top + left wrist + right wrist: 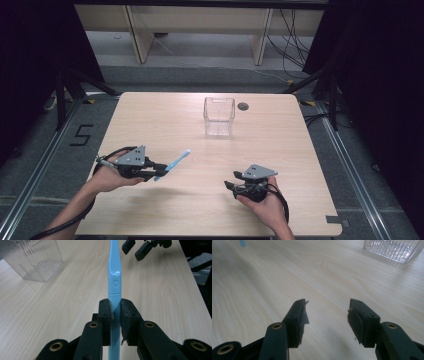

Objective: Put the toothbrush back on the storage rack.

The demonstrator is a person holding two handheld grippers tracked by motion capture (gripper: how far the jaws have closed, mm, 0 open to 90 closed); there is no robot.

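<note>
From the high view, my left hand-held gripper [159,173] is clamped on a light blue toothbrush [175,164], holding it just above the tabletop [150,120]. The toothbrush slants away from the jaws toward the clear plastic container [219,116], which stands upright at the far middle of the tabletop, well apart from the brush. My right hand-held gripper [231,180] sits on the near side of the container and somewhat to its right, well apart from it, with nothing between its jaws. A small dark grommet [243,106] is set into the wood just beside the container, on its right

In the left gripper view, my jaws press on the ribbed lower part of the toothbrush [114,277] from both sides, and the handle runs straight up the middle. The ribbed clear container [32,258] stands to the upper left, and my other hand-held gripper [132,251] shows ahead at the top

In the right gripper view, my jaws stand wide apart over bare wood, empty. The container [393,248] sits ahead to the upper right, and a blue tip of the toothbrush [243,243] shows at the top left, far from the container
</note>
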